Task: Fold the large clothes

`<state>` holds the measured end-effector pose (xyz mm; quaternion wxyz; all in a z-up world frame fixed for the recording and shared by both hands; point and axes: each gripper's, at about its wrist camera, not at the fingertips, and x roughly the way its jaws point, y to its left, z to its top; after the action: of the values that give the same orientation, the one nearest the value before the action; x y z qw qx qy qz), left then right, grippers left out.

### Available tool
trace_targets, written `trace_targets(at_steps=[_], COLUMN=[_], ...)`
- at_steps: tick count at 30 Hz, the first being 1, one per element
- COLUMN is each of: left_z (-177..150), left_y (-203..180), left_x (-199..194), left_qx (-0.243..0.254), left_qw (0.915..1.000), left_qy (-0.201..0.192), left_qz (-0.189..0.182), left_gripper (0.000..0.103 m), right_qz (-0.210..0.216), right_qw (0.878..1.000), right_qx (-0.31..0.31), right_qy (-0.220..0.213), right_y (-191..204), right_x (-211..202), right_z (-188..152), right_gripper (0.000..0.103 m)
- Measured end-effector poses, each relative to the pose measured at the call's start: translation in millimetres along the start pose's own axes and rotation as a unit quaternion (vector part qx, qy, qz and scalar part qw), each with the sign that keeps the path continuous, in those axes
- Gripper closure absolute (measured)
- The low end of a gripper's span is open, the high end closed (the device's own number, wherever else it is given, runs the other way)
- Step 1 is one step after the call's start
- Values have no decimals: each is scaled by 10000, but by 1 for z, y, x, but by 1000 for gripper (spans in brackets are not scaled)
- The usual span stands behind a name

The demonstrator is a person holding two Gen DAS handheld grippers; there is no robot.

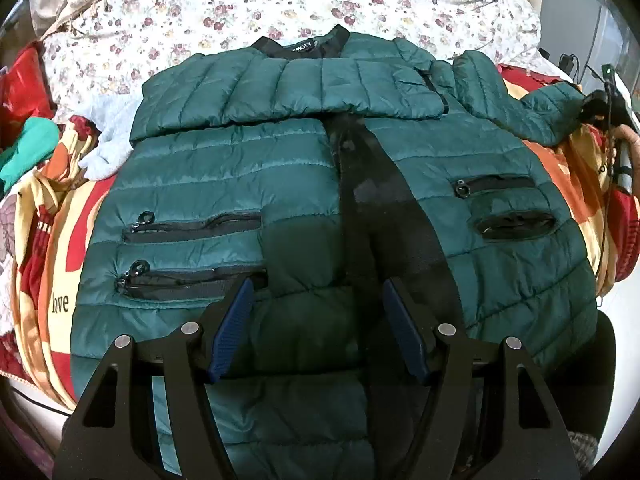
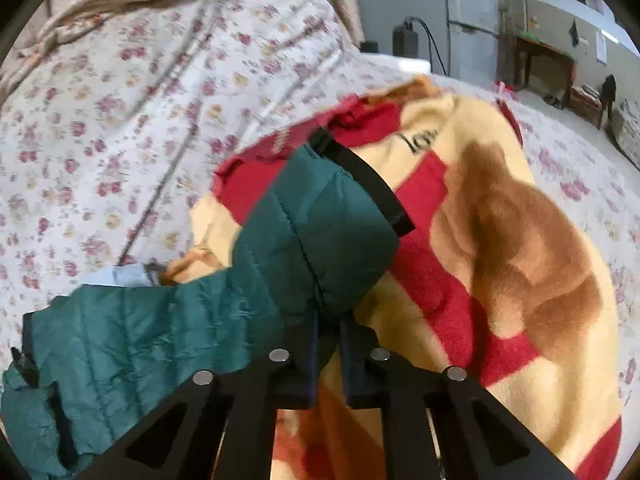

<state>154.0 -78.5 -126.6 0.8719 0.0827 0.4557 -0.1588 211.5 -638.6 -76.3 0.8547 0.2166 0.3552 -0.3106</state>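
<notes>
Nearest the lens, the left gripper (image 1: 316,320) hovers with jaws wide apart and empty over the green puffer jacket (image 1: 248,184) spread on the bed (image 1: 240,4), while the right gripper (image 2: 329,344) has its jaws clamped on the jacket's sleeve (image 2: 312,240).

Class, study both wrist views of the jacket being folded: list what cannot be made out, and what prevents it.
- Collar label, left wrist view: text too small and cut off by a fold.
- Jacket hem, left wrist view: hidden behind the left gripper.
- Sleeve between the shut jaws, right wrist view: the fingers cover the pinch.
- Blanket lettering, right wrist view: blurred, partly folded under.
</notes>
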Motion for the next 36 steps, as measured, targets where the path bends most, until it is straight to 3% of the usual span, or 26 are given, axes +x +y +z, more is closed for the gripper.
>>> trace_targets(at_steps=[3,8,14,19,23,29,31,32,33,36], left_z=[-1,-1,0,2,8,18,25,30,35,53], left_y=[3,10,23,44,74,121,130,133,135,137], left_x=[-3,-14,-28,-41,-51,-63,-63,-61,-59,-50], left_qx=[-48,-159,-333,-575,-943,-1505,-1544,-1553,-1577,-1658], left_qw=[10000,9997,9986,9964,9923,9840,9838,9839,9837,9825], left_qy=[-35,-186,-392,-623,-793,-928,-906,-883,-864,-775], left_qz=[-30,-62,-76,8,123,213,119,67,-20,-354], left_gripper=[36,36,36,36,36,36,35,36,35,35], right_qz=[186,870,1987,2880,3295,3078,3168,3294,3427,3473], right_qw=[9994,9930,9671,9311,9038,8920,8874,8840,8813,8864], right_qx=[-163,-586,-1510,-2239,-2661,-2988,-3027,-2970,-2887,-2845], right_qy=[-231,-545,-491,5,619,1422,1432,1476,1500,1131], right_y=[15,64,157,241,302,351,352,350,347,333], right_x=[-27,-80,-135,-152,-138,-86,-82,-84,-87,-106], right_z=[1,-1,-38,-104,-170,-244,-250,-247,-245,-235], right_gripper=[97,97,97,97,97,94,80,61,53,43])
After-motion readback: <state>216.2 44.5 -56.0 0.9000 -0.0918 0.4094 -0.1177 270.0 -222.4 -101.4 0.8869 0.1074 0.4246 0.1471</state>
